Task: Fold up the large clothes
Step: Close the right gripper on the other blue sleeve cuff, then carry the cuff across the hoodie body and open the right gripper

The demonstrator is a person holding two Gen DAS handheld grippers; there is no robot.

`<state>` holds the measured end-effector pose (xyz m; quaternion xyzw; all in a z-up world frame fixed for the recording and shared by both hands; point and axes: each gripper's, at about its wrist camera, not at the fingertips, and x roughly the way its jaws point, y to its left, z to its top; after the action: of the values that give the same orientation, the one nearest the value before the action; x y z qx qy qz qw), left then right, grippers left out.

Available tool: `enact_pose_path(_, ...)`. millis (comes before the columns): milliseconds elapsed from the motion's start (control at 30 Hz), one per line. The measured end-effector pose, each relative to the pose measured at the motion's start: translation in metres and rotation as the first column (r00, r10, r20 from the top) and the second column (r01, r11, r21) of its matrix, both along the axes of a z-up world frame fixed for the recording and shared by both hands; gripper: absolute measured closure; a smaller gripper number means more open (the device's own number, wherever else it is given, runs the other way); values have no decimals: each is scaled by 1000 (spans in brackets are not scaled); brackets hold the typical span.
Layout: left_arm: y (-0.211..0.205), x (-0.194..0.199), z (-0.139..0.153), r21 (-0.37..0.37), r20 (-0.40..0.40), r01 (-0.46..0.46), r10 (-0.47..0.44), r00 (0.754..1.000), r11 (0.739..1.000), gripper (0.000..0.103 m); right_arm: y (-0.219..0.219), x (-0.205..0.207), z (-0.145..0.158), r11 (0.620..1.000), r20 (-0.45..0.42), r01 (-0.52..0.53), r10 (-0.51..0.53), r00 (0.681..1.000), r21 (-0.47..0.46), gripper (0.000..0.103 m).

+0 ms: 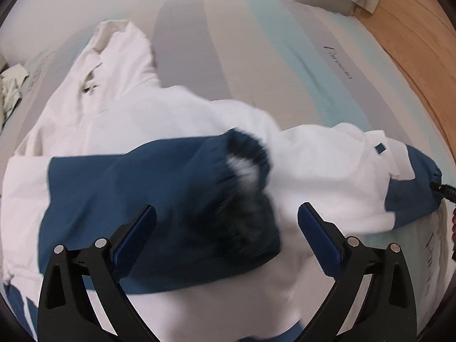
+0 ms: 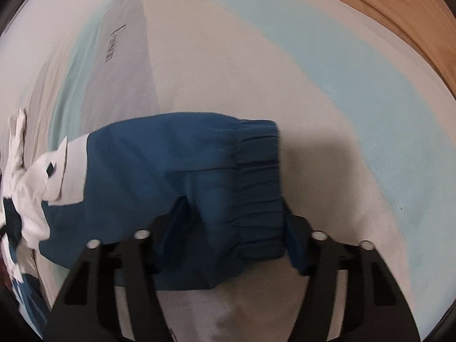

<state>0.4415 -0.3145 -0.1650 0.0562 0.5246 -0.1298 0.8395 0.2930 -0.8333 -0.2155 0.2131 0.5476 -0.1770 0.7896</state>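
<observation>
On the striped bed (image 1: pixel 256 57), the left claw (image 1: pixel 228 228) gapes wide above the white-and-blue jacket's (image 1: pixel 171 119) folded-in sleeve (image 1: pixel 142 188), while the right claw (image 2: pixel 232 228) straddles the other sleeve's elastic cuff (image 2: pixel 256 185), grip uncertain.

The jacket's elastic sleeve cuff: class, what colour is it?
Dark blue. The cuff shows best in the right wrist view, gathered at the sleeve's end.

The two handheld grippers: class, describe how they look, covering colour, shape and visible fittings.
Both are alike. The left gripper has glossy black, triangular cut-out finger arms, round silver pins at the joints, and ribbed dark-blue pads. The right gripper shows the same black arms, silver pins and blue pads. No cables or markings show.
</observation>
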Motion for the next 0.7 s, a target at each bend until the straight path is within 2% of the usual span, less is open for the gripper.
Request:
enact_pose_path(67,14,-4,-1,11,-8,-21,21,1000,1000,6,-1,-1,2,1000,-2,5,-5,1000,-8,57)
enact_pose_path(133,24,-5,-6,20,-21,-38,38,999,999,6,4,0,2,998,-35,-21,19,999,-55,69)
enact_pose_path(333,36,-8,-14,53,5,-43,43,999,998,6,7,3,7,997,-45,-21,18,999,-77,71)
enact_pose_path(433,38,-9,-9,24,2,-57,56,998,998,6,12,-2,17,997,-18,1,-2,1000,-78,73)
enact_pose_path(567,35,-15,5,-12,15,-52,52,999,999,6,35,-5,52,993,53,-15,21,998,-114,73)
enact_pose_path(700,32,-23,19,-13,39,-30,31,999,999,6,74,2,91,983,111,-88,107,988,-162,74)
